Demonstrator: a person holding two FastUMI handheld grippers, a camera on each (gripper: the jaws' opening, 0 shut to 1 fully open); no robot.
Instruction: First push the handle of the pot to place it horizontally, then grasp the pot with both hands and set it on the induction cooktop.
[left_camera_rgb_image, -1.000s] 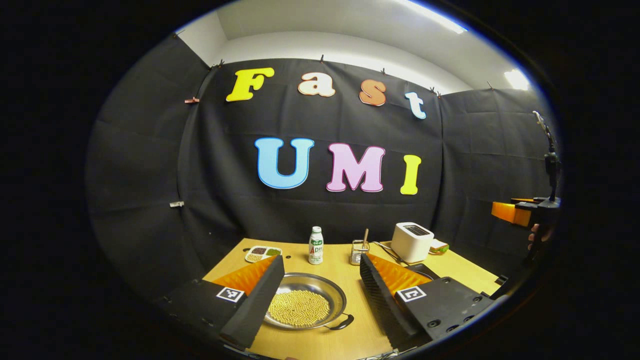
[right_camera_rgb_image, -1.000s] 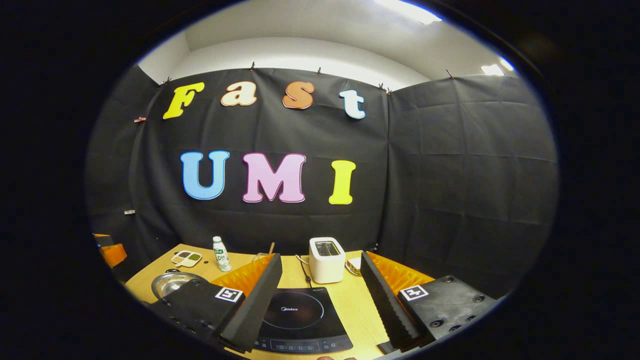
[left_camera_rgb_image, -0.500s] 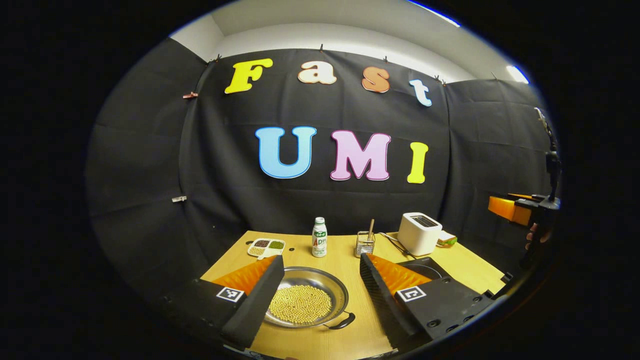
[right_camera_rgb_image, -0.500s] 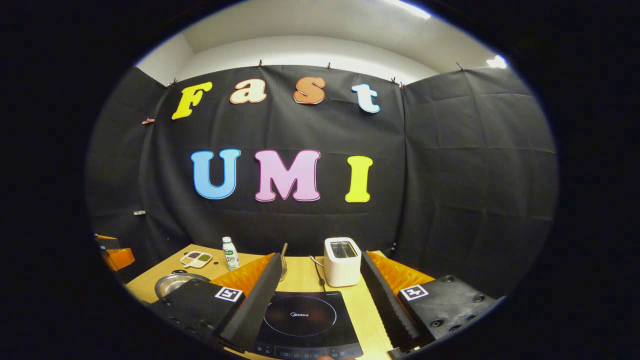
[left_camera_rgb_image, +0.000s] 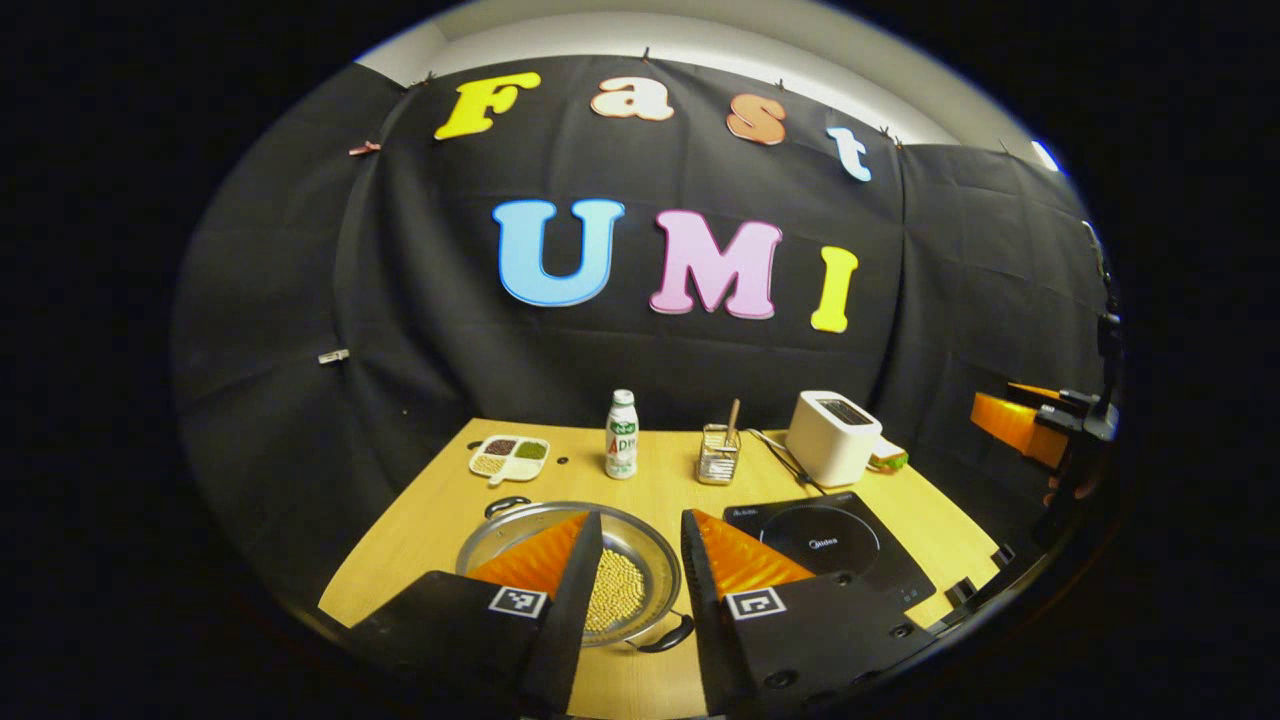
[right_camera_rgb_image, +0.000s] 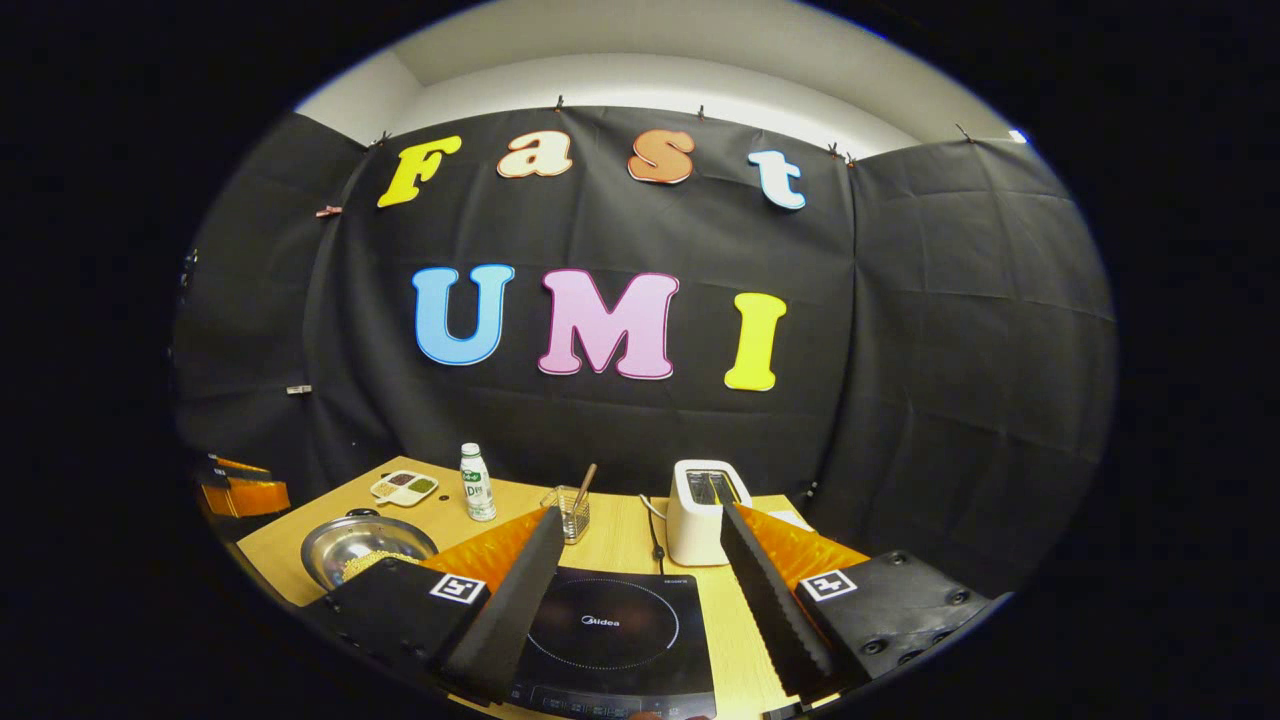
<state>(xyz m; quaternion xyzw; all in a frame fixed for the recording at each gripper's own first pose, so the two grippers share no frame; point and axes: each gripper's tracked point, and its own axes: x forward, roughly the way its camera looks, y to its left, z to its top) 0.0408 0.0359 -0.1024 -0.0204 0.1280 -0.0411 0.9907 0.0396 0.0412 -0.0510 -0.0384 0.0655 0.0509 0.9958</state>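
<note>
Left gripper view: left claw (left_camera_rgb_image: 632, 585) sat at bottom center of frame, fingers narrowly parted, nothing between them, hanging above the pot (left_camera_rgb_image: 570, 570). Pot was a shallow metal pan with yellowish beans (left_camera_rgb_image: 618, 592) inside, resting on the wooden counter (left_camera_rgb_image: 400, 545) at lower center-left of frame. It had two black loop handles: one handle (left_camera_rgb_image: 668, 637) at its lower-right rim, the other handle (left_camera_rgb_image: 505, 504) at its upper-left rim. So the handle-to-handle axis ran diagonally, upper left to lower right, not level across the frame. Induction cooktop (left_camera_rgb_image: 830, 545) lay flat on the counter to the right of the pot, near but apart from it. Behind: divided dish (left_camera_rgb_image: 509, 456), bottle (left_camera_rgb_image: 621, 448), wire holder (left_camera_rgb_image: 716, 455) with a stick, white toaster (left_camera_rgb_image: 832, 437). The right claw (left_camera_rgb_image: 1020, 422) appeared at the right edge of frame, well off the pot.

Right gripper view: right claw (right_camera_rgb_image: 635, 595) at bottom center, fingers wide apart and empty, hovering over the induction cooktop (right_camera_rgb_image: 615, 630), which showed between them. Pot (right_camera_rgb_image: 365, 545) was at lower left of frame on the counter (right_camera_rgb_image: 620, 540), left of the cooktop, partly hidden behind the claw body. Toaster (right_camera_rgb_image: 700, 498) stood just behind the cooktop, bottle (right_camera_rgb_image: 477, 482) further left. Left claw (right_camera_rgb_image: 245, 492) was at the far left edge; could not tell its opening from here.
</note>
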